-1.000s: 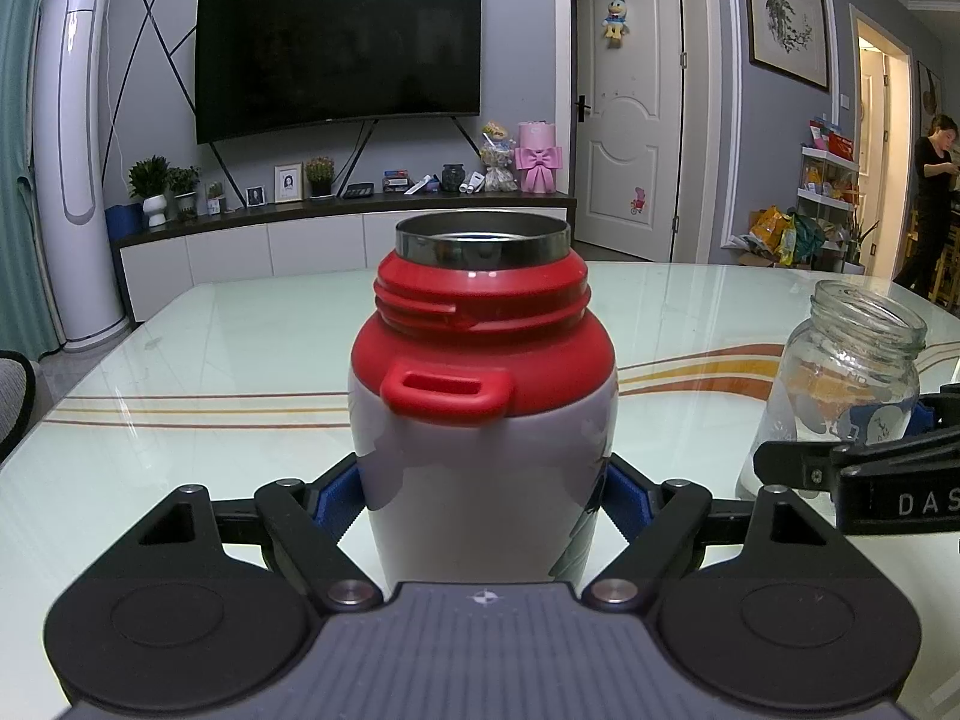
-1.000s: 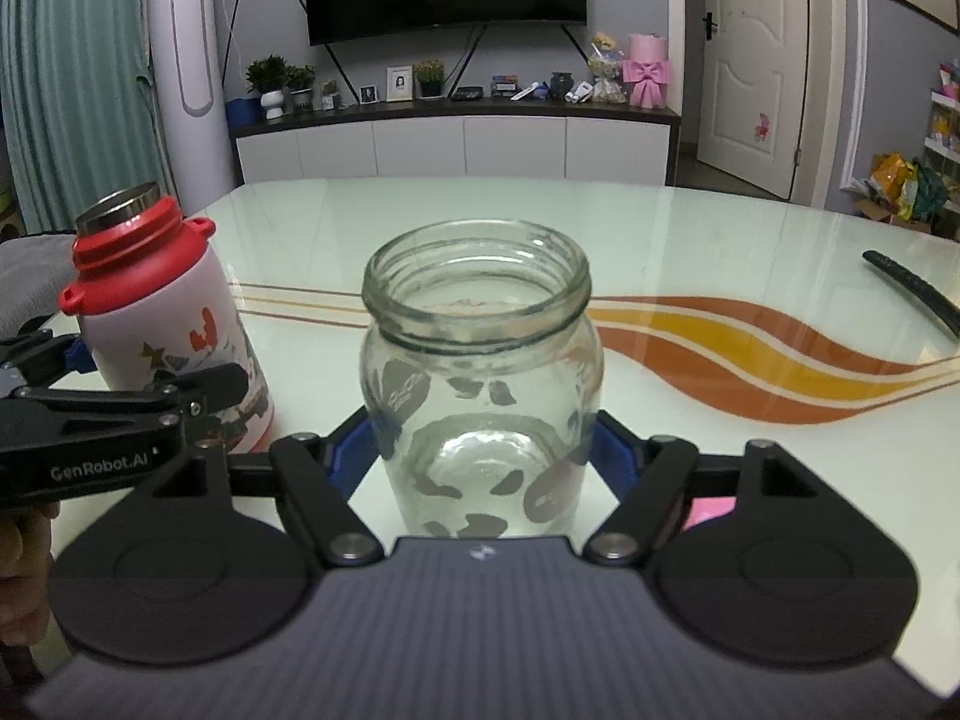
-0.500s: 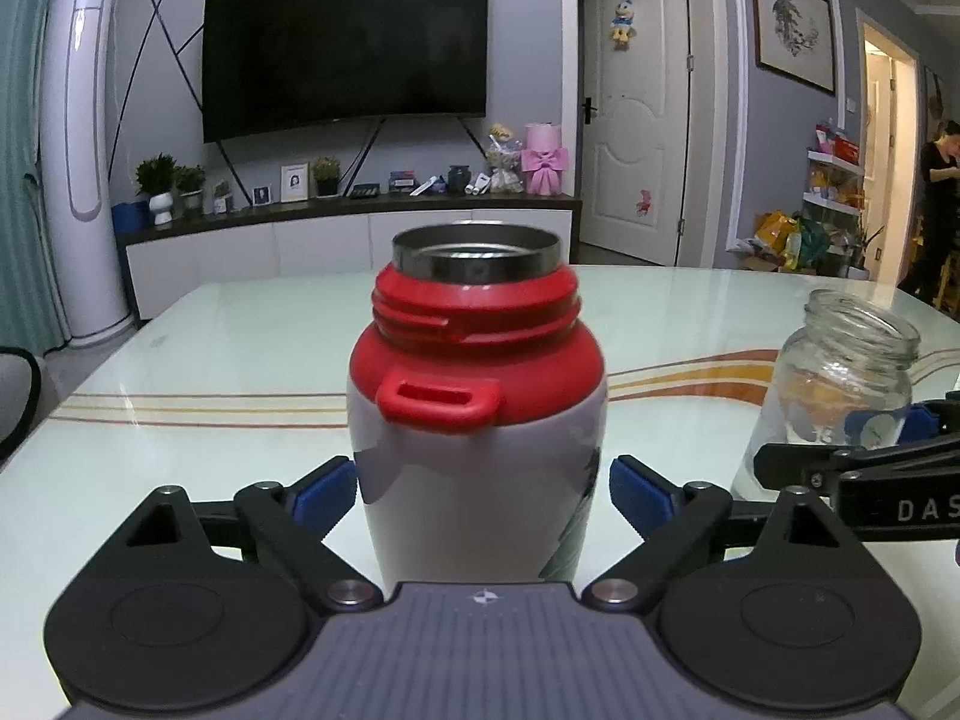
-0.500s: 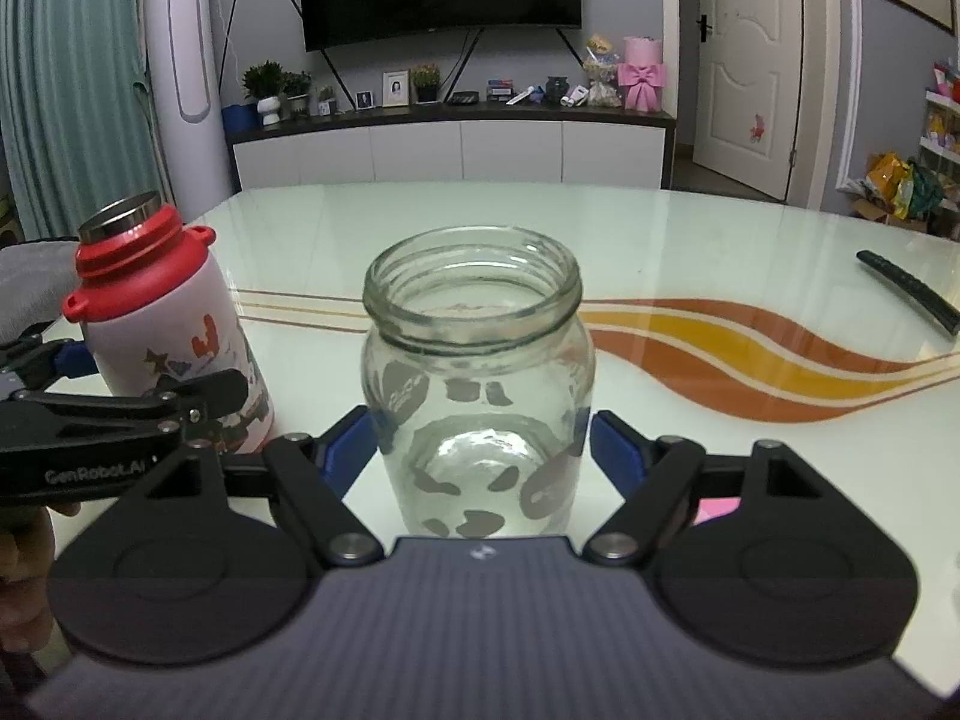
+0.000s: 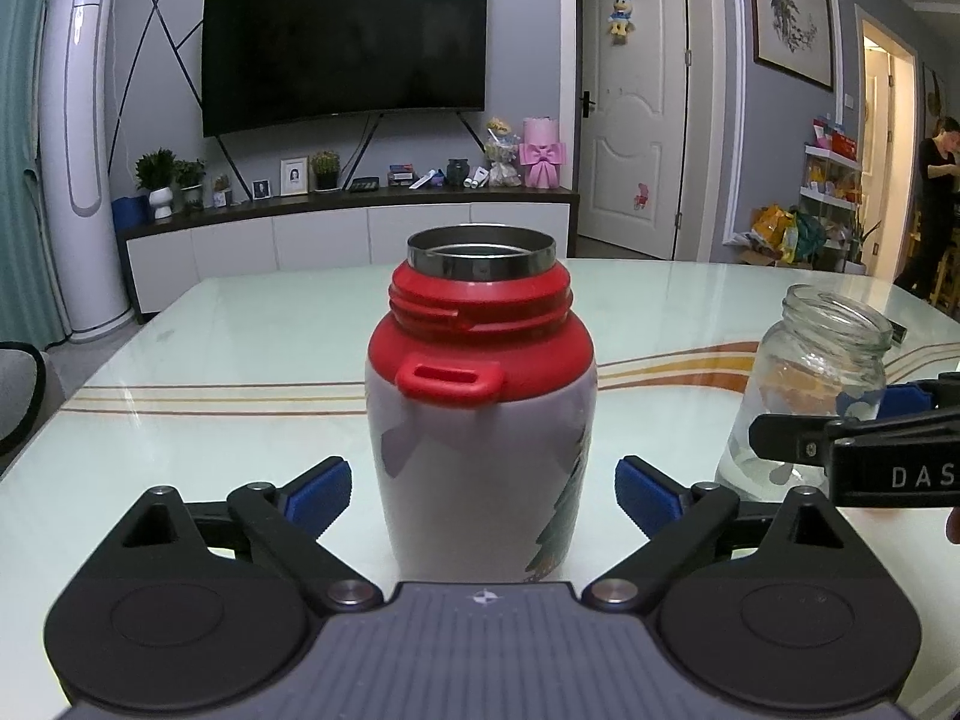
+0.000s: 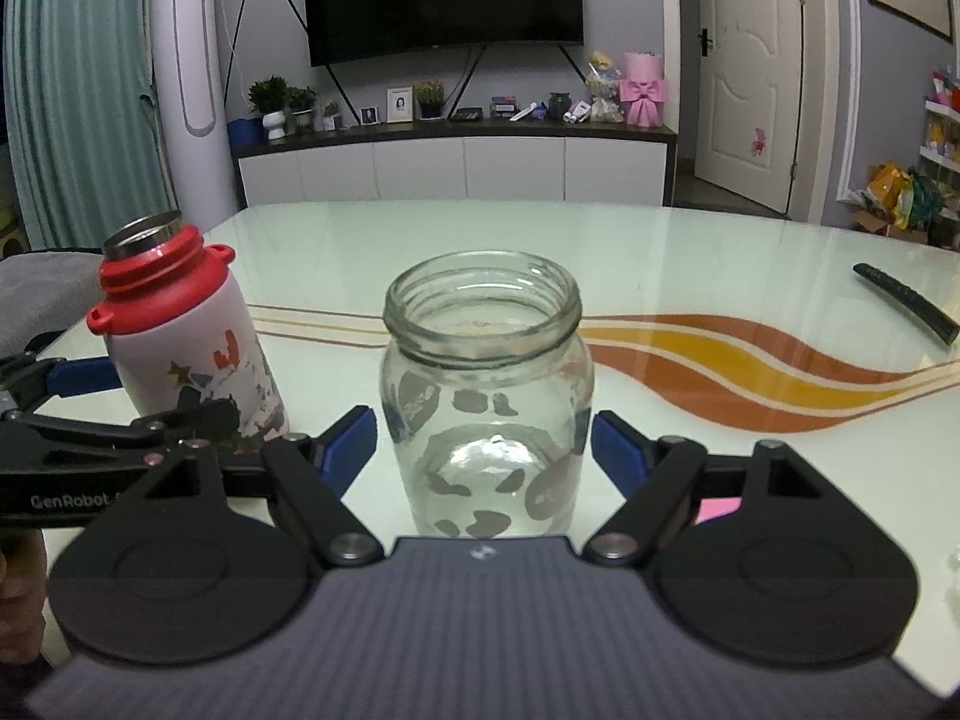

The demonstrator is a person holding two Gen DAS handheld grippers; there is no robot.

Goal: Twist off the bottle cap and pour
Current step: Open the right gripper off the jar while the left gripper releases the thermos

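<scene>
A white bottle point(image 5: 480, 450) with a red threaded collar and a bare steel mouth stands upright on the table, with no cap on it. My left gripper point(image 5: 480, 495) straddles its lower body. The jaws are opening and both blue pads point(image 5: 318, 492) stand well clear of its sides. To its right stands a clear glass jar point(image 6: 486, 396), its mouth uncovered. My right gripper point(image 6: 485, 447) is open around the jar's lower half, with a thin gap at each pad. The bottle point(image 6: 186, 354) also shows at the left of the right wrist view, and the jar point(image 5: 810, 384) at the right of the left wrist view.
Both containers rest on a glossy pale table point(image 5: 210, 360) with orange wave stripes. A long black object point(image 6: 906, 312) lies on the table at far right. A grey cushion point(image 6: 42, 288) sits by the table's left edge. A person point(image 5: 936, 204) stands in the far doorway.
My left jaws have opened off the bottle, from pressing on it to standing wide. My right jaws have spread slightly off the jar. Bottle and jar have stayed put.
</scene>
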